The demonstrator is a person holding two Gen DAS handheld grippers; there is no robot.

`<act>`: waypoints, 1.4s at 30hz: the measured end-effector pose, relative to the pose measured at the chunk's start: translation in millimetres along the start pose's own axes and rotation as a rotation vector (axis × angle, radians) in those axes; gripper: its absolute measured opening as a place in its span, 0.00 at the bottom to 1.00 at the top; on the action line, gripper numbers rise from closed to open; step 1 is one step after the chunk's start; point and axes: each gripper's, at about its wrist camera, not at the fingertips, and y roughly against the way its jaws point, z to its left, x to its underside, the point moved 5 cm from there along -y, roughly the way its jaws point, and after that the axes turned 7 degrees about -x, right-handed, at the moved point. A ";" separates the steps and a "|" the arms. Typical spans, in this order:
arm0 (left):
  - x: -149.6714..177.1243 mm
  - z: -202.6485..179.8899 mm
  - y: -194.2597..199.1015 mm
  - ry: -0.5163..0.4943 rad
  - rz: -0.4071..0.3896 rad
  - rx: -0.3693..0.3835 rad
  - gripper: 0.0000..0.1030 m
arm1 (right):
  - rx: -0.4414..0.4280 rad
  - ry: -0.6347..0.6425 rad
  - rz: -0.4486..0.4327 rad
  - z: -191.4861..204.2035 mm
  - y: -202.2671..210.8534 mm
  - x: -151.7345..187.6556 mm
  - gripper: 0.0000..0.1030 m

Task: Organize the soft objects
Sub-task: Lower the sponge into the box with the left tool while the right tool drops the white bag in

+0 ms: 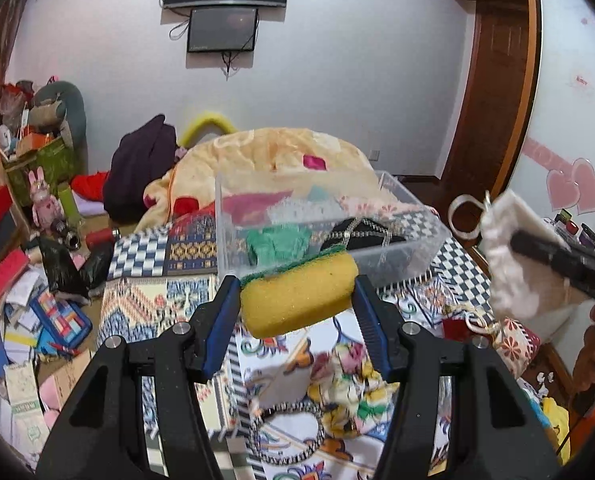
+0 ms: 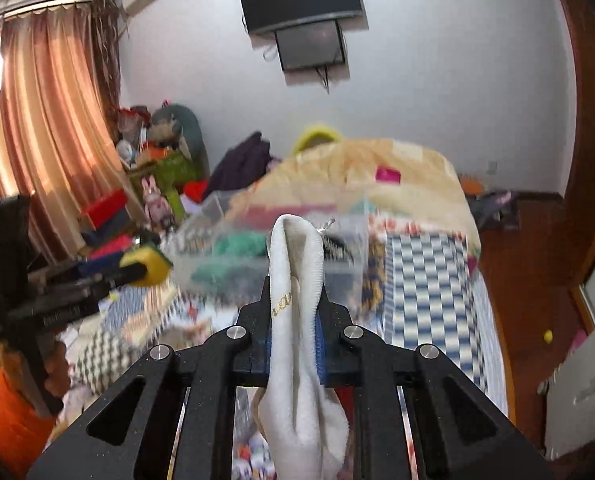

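My left gripper (image 1: 295, 294) is shut on a yellow sponge (image 1: 297, 298) with a green scouring side, held above the bed just in front of a clear plastic bin (image 1: 401, 256). The bin holds a green cloth (image 1: 277, 242) and a black item (image 1: 357, 236). My right gripper (image 2: 295, 300) is shut on a white fluffy towel (image 2: 297, 280) that hangs down between the fingers. That towel (image 1: 513, 264) and gripper show at the right of the left wrist view. The sponge (image 2: 147, 266) and bin (image 2: 273, 256) show blurred in the right wrist view.
The bed has a patterned cover (image 1: 145, 300) and a yellow blanket (image 1: 281, 156) piled behind the bin. A floral cloth (image 1: 349, 392), a striped headband (image 1: 289, 432) and a small red patterned pouch (image 1: 513, 340) lie on the bed. Clutter covers the floor (image 1: 37, 312) at the left.
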 end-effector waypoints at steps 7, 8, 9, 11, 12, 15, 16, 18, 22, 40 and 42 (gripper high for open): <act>-29.2 -0.7 -18.3 -0.011 -0.022 -0.007 0.55 | 0.001 0.018 -0.080 7.3 -28.7 -46.3 0.13; -32.0 -0.8 -21.8 -0.013 -0.021 -0.010 0.55 | 0.001 0.019 -0.085 7.7 -31.3 -48.0 0.13; -35.3 -0.7 -27.2 -0.014 -0.017 -0.014 0.55 | -0.001 0.021 -0.089 8.6 -35.6 -51.3 0.13; -40.1 -1.3 -38.3 -0.019 -0.002 -0.014 0.55 | 0.000 0.025 -0.085 10.4 -46.0 -55.5 0.13; -41.6 -1.8 -44.4 -0.021 0.008 -0.013 0.55 | -0.003 0.028 -0.080 12.3 -52.2 -57.8 0.13; -42.4 -4.2 -61.0 -0.032 0.038 -0.016 0.55 | -0.013 0.033 -0.055 14.0 -70.5 -61.2 0.13; -41.6 -5.6 -67.0 -0.034 0.050 -0.012 0.55 | -0.013 0.038 -0.038 14.9 -79.2 -61.3 0.13; -39.8 -8.3 -76.6 -0.035 0.074 -0.003 0.55 | -0.015 0.042 -0.012 13.8 -88.4 -60.0 0.13; -37.1 -15.0 -96.8 -0.054 0.110 -0.004 0.55 | -0.026 0.033 0.063 11.8 -113.7 -51.8 0.13; -30.8 -22.2 -121.6 -0.057 0.162 -0.006 0.74 | -0.002 -0.051 0.238 -9.5 -142.6 -27.3 0.57; -33.0 -21.9 -115.2 -0.055 0.155 0.004 0.74 | -0.001 -0.050 0.231 -9.2 -137.8 -29.2 0.62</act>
